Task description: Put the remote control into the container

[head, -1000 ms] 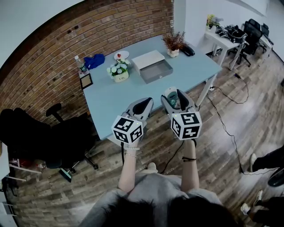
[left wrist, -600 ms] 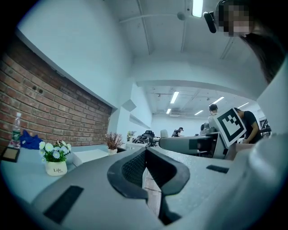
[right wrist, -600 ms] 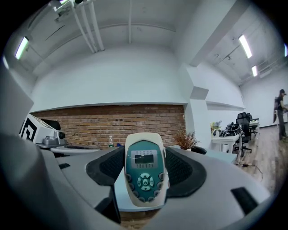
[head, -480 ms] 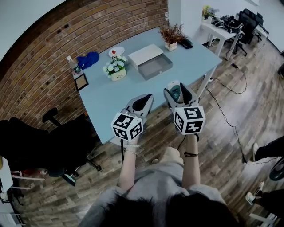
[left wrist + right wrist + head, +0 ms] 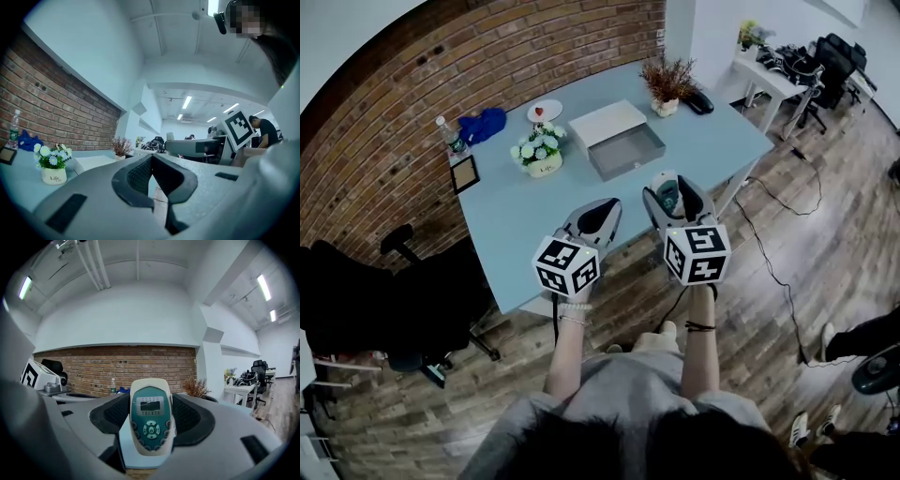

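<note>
One remote control, a white handset with a teal face, a small screen and round buttons, is clamped upright in the right hand-held gripper, its sides pressed between the dark padded jaws and its face towards that gripper's camera. The left hand-held gripper is held alongside, clenched, with its jaw tips meeting and nothing between them. Both are raised over the near edge of a pale blue surface that stands against a brick wall. The container, an open grey tray, sits farther back on the surface, well apart from the remote control and just beside a flat white box. A pot of white and blue flowers stands left of the tray and a dried plant near the far right corner. A bottle, a blue cloth and a small picture frame line the wall side.
</note>
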